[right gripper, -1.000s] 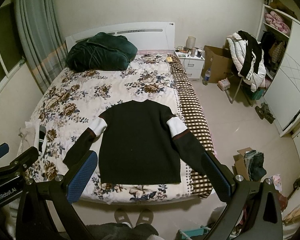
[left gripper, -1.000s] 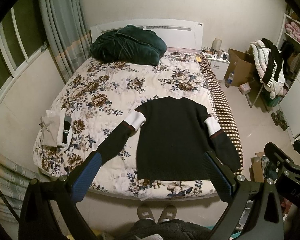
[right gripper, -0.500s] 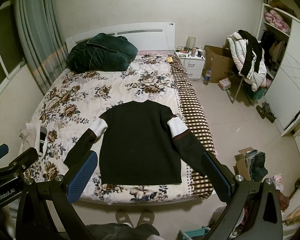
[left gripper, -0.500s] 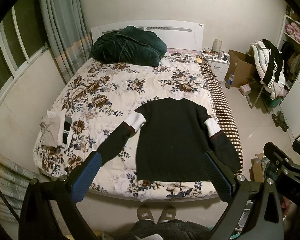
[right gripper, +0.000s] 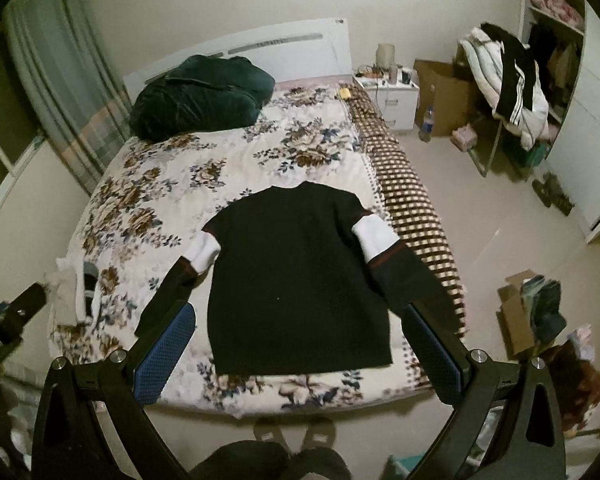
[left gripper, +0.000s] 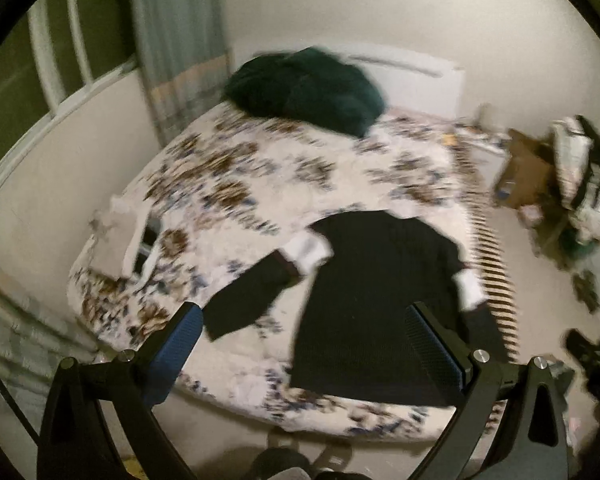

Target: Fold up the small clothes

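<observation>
Overhead, both claws wide, empty.

2 wrist views from the bed's [right gripper: 260, 152] foot, high, facing its headboard, sharing the sweater [right gripper: 296, 272].

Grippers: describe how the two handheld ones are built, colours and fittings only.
The left gripper and right gripper look alike: black frames with triangular cut-outs, round silver bolts at the joints, and two long fingers faced with blue textured pads. In the right wrist view, the left gripper's body at the frame edge bears small white lettering, too small to read.
</observation>
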### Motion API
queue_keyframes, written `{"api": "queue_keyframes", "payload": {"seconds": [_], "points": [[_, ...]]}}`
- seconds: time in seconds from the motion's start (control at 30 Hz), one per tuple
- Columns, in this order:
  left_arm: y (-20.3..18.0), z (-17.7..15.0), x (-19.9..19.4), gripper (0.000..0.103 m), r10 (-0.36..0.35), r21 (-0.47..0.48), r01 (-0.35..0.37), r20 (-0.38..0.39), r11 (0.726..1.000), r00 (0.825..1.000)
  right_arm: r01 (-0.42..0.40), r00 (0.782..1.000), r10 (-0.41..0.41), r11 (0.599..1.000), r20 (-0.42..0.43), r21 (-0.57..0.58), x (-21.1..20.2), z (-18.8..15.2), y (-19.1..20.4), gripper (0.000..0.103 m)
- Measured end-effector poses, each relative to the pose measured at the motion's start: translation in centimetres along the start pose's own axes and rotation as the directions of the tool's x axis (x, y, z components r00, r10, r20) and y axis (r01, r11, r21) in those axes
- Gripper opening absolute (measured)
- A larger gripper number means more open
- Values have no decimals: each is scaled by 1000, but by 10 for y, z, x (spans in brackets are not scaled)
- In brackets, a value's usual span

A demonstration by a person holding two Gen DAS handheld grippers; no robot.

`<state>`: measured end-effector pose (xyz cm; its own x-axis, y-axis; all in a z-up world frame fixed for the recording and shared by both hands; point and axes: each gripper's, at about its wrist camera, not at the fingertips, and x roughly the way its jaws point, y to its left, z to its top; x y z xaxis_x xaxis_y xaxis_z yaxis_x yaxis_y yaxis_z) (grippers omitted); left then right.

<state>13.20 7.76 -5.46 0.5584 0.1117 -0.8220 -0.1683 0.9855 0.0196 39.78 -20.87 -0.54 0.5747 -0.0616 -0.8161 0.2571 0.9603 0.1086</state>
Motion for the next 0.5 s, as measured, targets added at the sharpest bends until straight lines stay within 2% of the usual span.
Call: {"api": "queue_keyframes", "payload": {"seconds": [0.13, 0.27, 0.33, 0.37, 0.4, 0.43, 0.47, 0.5], "points": [[58, -7, 96, 103, 95, -93, -105, -98, 990, 991, 55, 998, -55, 998, -8, 18, 96, -7, 14, 103], [129, -28, 199, 103, 166, -201, -210, -214, 957, 963, 87, 993, -85, 996, -82, 30, 204, -16, 36, 103], [164, -44, 262, 103, 165, -267, -249, -299, 931, 940, 109, 986, -104, 994, -127, 29, 267, -26, 47, 103], [180, -56, 280, 103, 158, -294, -259, -326, 920, 932, 120, 981, -115, 992, -155, 28, 295, -30, 53, 103], [199, -66, 316, 103, 133, -345, -269, -371, 899, 919, 131, 976, -124, 991, -182, 27, 323, -37, 58, 103], [214, -79, 326, 103, 127, -373, -284, -393, 883, 911, 139, 972, -131, 990, -196, 24, 351, -45, 60, 103], [232, -91, 357, 103, 99, -427, -302, -435, 853, 895, 151, 966, -145, 988, -213, 16, 376, -51, 66, 103], [246, -99, 376, 103, 76, -468, -308, -451, 828, 889, 163, 960, -157, 987, -232, 8, 403, -57, 73, 103]]}}
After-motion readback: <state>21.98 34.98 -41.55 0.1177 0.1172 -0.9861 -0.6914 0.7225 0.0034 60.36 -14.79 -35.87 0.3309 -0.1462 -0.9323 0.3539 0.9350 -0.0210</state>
